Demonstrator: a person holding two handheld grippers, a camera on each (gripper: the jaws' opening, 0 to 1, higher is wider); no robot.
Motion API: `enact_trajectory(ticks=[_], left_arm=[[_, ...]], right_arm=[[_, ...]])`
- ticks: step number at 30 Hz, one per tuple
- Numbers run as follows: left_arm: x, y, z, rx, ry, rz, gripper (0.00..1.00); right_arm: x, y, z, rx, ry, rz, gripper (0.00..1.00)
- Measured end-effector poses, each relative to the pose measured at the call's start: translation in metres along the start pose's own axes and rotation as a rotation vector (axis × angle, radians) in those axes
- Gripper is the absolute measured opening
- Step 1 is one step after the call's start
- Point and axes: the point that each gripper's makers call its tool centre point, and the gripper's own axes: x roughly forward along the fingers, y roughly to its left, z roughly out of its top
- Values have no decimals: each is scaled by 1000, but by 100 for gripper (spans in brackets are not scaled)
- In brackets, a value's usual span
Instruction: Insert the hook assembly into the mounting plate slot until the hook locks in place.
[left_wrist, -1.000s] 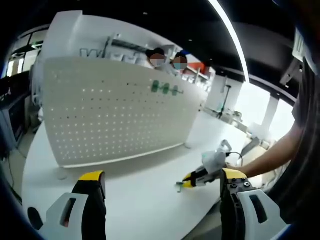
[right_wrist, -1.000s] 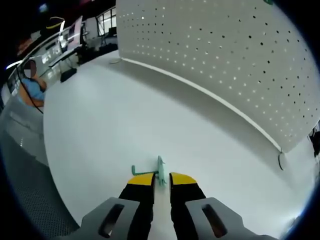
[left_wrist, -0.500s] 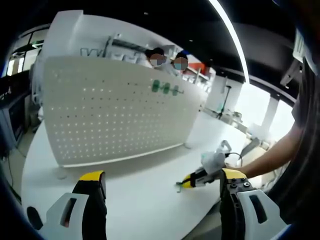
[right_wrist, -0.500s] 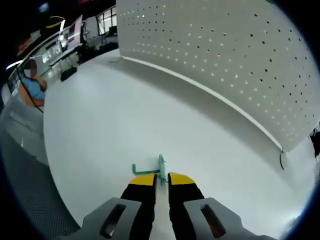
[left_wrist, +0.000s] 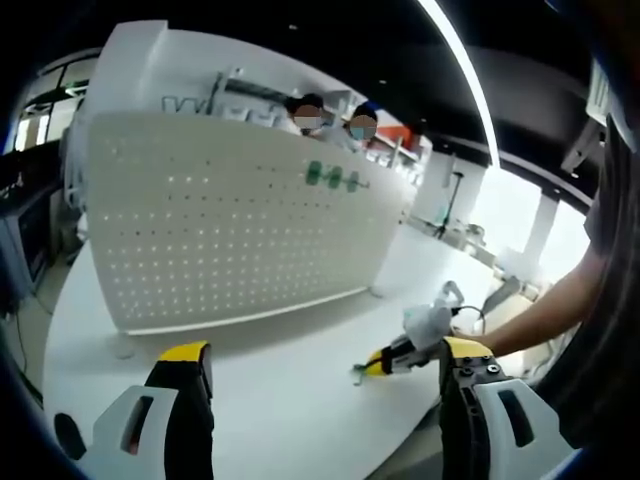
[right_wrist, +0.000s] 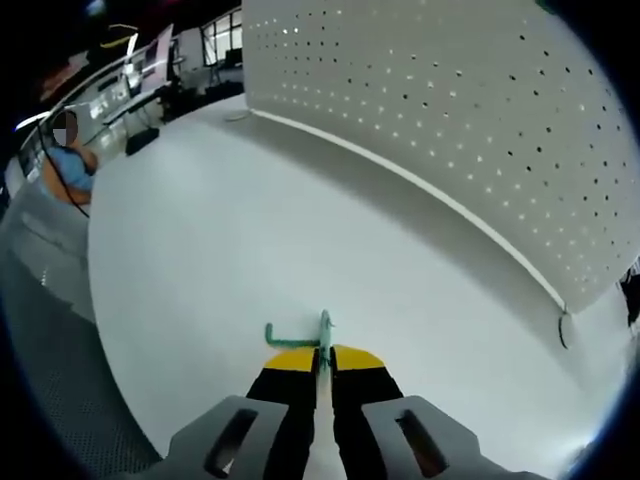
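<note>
Right gripper view: my right gripper (right_wrist: 320, 357) pinches the green hook (right_wrist: 322, 335); left gripper (left_wrist: 318, 362) gapes idle; thin grip, I fear it twisting at the pegboard (right_wrist: 470, 110)

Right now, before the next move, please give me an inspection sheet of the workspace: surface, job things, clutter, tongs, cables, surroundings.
Surface: white table, bare where visible.
Job's things: small green metal hook held at the tips of the right tongs; tall white perforated mounting board stands upright on the table; green pieces already sit on the board near its top.
Clutter: nothing seen.
Grippers: right tongs shut on the hook, low over the table; left tongs, yellow-tipped, wide open and holding nothing.
Cables: a thin dark loop at the board's far foot, cannot tell what it is.
Surroundings: people behind the board; a seated person; ceiling light strip.
</note>
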Motion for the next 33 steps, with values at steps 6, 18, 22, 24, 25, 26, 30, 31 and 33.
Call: enact_trajectory(ticks=[6, 18, 22, 24, 25, 26, 30, 31, 33], left_arm=[[1, -2, 0, 2, 2, -6, 96], [1, -3, 0, 7, 12, -6, 96], [2, -4, 0, 10, 13, -10, 95], [2, -4, 0, 10, 15, -10, 95], [2, -4, 0, 10, 15, -9, 95], [3, -4, 0, 10, 14, -9, 95], [3, -4, 1, 11, 13, -8, 95], [3, -4, 1, 12, 13, -7, 95], [2, -4, 1, 11, 12, -5, 95]], right_arm=[[0, 0, 0, -10, 2, 2, 2], [1, 0, 0, -11, 0, 6, 1], [1, -1, -1, -2, -2, 13, 0], [1, -1, -1, -1, -1, 13, 0], [1, -1, -1, -1, -2, 13, 0], [1, -1, -1, 1, -2, 11, 0], [0, -3, -1, 9, -4, 5, 0], [0, -3, -1, 11, -4, 4, 0], [-1, -4, -1, 24, -7, 4, 0]])
